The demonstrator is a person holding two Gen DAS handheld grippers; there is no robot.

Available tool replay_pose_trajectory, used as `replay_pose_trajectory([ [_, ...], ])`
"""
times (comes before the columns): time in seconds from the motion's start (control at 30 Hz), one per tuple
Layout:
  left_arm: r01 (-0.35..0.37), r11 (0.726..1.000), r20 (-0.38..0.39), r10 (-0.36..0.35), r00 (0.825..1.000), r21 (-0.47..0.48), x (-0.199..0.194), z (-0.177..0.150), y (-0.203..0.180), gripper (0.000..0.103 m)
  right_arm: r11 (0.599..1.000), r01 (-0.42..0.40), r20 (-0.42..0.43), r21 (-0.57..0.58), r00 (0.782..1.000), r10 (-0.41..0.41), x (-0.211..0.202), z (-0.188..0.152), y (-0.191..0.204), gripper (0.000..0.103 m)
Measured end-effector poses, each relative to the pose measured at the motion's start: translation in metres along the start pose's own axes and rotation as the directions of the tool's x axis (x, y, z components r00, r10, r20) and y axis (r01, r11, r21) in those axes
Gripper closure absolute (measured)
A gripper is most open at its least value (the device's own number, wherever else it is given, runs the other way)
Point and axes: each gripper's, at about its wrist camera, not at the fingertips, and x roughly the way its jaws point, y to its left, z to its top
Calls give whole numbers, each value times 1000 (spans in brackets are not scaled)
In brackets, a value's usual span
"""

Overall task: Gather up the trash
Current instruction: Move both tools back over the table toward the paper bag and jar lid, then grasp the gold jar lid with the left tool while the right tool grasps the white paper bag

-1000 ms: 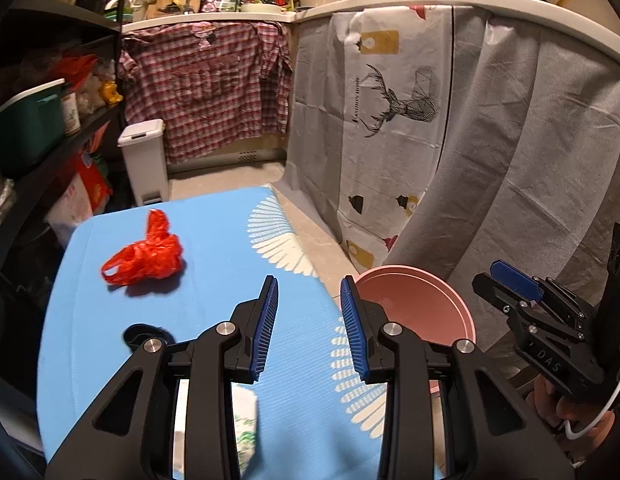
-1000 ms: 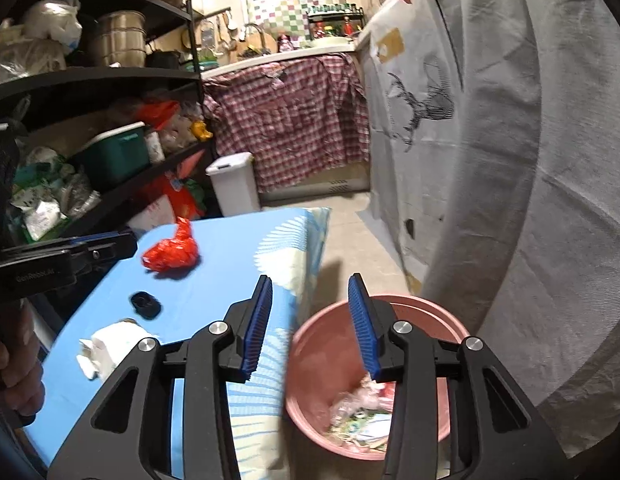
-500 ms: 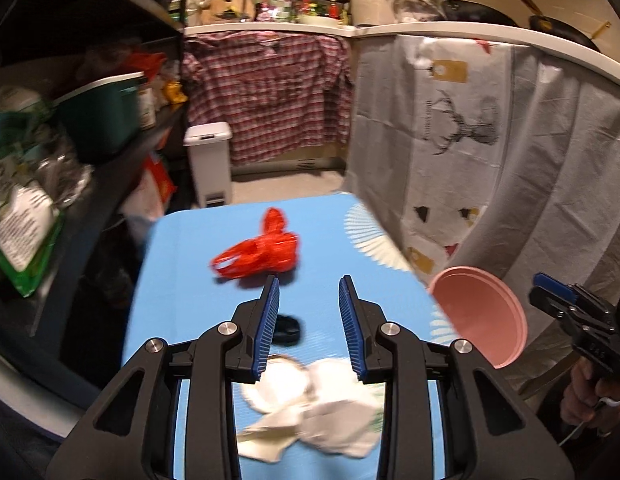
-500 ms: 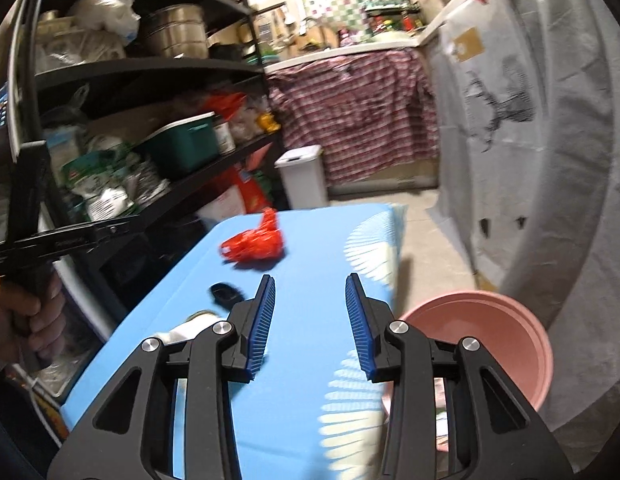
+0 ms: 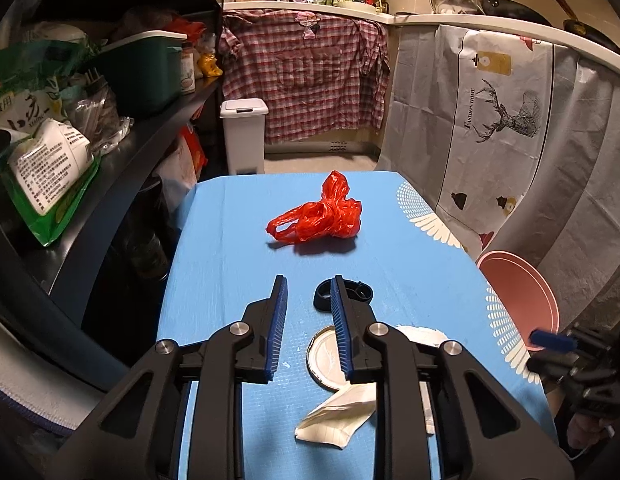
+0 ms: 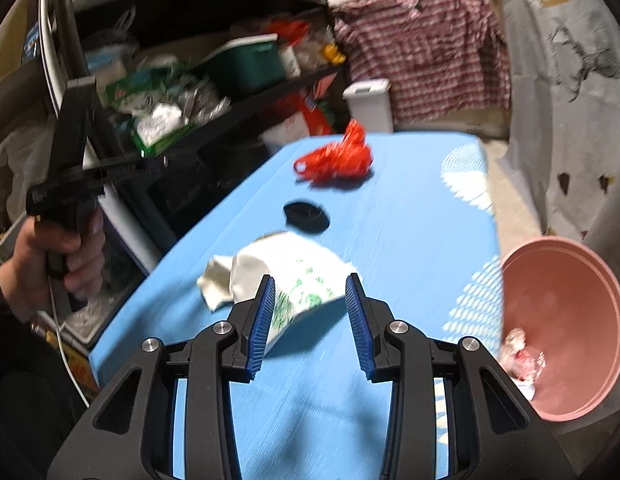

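A red plastic bag [image 5: 318,216] [image 6: 336,160] lies at the far middle of the blue table [image 5: 237,248] [image 6: 410,240]. A black ring-shaped lid [image 5: 362,291] [image 6: 305,214] lies nearer. A crumpled white paper wrapper with green print [image 6: 293,276] [image 5: 342,412] and a round foil lid [image 5: 324,356] lie at the near end. My left gripper [image 5: 307,300] is open and empty above the table, just left of the black lid. My right gripper [image 6: 310,292] is open and empty, its fingers on either side of the white wrapper. A pink bin [image 6: 570,328] [image 5: 518,296] stands off the table's right edge with trash inside.
Dark shelves [image 5: 109,132] packed with bags and a green box run along the table's left side. A white pedal bin [image 5: 245,136] stands on the floor beyond the table. A grey curtain [image 5: 510,120] hangs on the right.
Both grippers swung left from the pink bin to over the table. The right gripper came down around the white wrapper and opened wider. The left moved up near the black lid.
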Motion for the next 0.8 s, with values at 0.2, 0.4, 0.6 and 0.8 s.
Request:
replay_pose_trajectory([
  [0.2,14,1000,2,-14,1000,-4,5,1,5,80,998,-42,-80,38,996,45,25,-10,-4,65],
  [0.4,20,1000,12,-19,1000,-19,8,4,9,80,995,-82,-143,56,986,90,49,-15,-3,65],
  [0.6,18,1000,7,-18,1000,-18,14,6,10,80,991,-124,-194,52,972,132,68,-19,1,66],
  [0.8,19,1000,-14,-19,1000,-7,34,8,7,80,987,-152,-198,47,967,159,73,-16,2,89],
])
